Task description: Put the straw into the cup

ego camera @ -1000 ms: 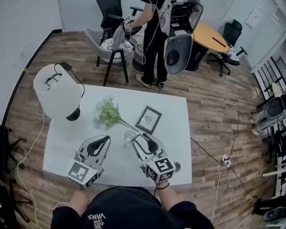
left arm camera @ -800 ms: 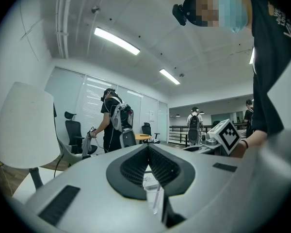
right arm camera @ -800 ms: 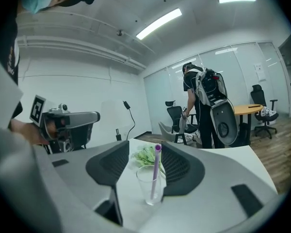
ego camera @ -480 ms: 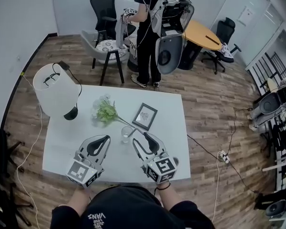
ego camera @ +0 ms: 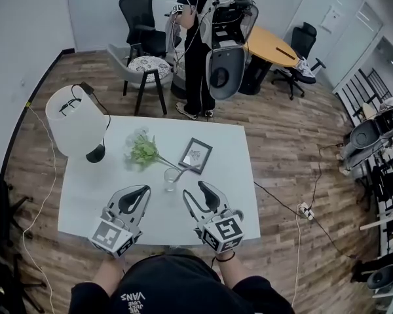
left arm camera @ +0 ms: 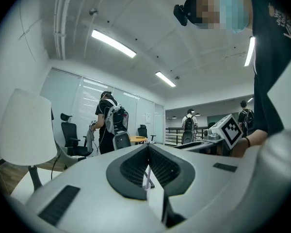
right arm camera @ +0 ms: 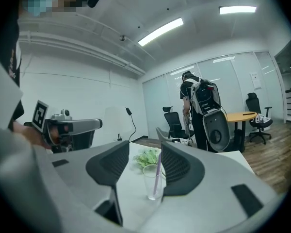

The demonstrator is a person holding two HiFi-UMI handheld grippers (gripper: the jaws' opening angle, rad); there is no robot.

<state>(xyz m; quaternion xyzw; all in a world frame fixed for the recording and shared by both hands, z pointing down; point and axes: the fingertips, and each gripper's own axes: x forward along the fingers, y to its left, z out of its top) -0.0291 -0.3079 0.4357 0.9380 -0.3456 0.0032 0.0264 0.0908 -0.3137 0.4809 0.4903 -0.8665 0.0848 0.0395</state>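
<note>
The pale purple straw (right arm camera: pixel 158 177) is in the clear plastic cup (right arm camera: pixel 152 183), leaning against its rim. The cup stands upright on the white desk (ego camera: pixel 226 188), near the green flower bunch (ego camera: pixel 145 153) and the small framed picture (ego camera: pixel 195 156). The right tool (right arm camera: pixel 144 152) sits just short of the cup, jaws spread wide with nothing gripped. The left tool (left arm camera: pixel 148 147) has its jaws pinched together, empty.

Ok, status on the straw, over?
Left tongs shut. Right tongs open, clear of the cup. Straw stands in the cup, cup upright on table. Nothing in the way.
</note>
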